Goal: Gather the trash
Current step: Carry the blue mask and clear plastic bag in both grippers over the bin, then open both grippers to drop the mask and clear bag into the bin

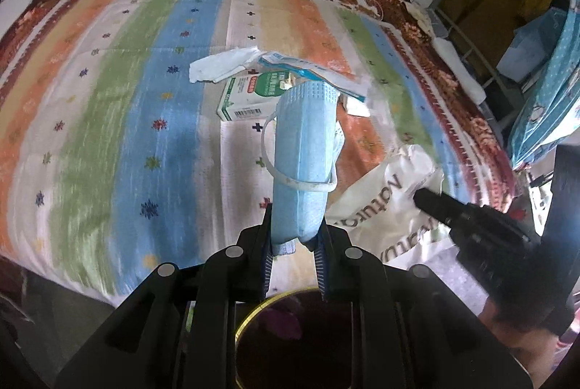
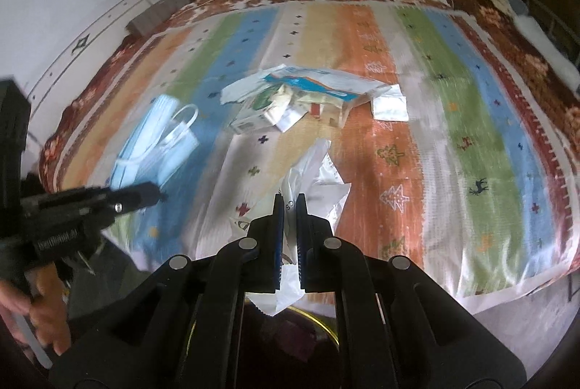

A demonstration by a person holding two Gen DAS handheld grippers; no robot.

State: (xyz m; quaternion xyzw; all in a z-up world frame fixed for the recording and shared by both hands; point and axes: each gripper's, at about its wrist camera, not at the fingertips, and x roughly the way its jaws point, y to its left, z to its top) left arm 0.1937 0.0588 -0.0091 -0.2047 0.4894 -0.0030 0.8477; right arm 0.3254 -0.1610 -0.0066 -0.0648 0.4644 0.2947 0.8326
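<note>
Left gripper (image 1: 294, 236) is clamped on a blue mask (image 1: 304, 149), lifted off the bed (image 1: 108, 106), while right gripper (image 2: 289, 207) is pinched on a white bag (image 2: 311, 171), apparently holding it ready to receive mask and remaining litter (image 2: 308, 95).

The white plastic bag (image 1: 384, 204), at four o'clock in the left wrist view, carries dark lettering seen upside down; one word looks like "Nature", though not surely. The green and white carton (image 1: 253, 97) near centre bears a barcode and a red label too small to read. In the right wrist view, the letters "CS" show on the bag at the fingertips.
</note>
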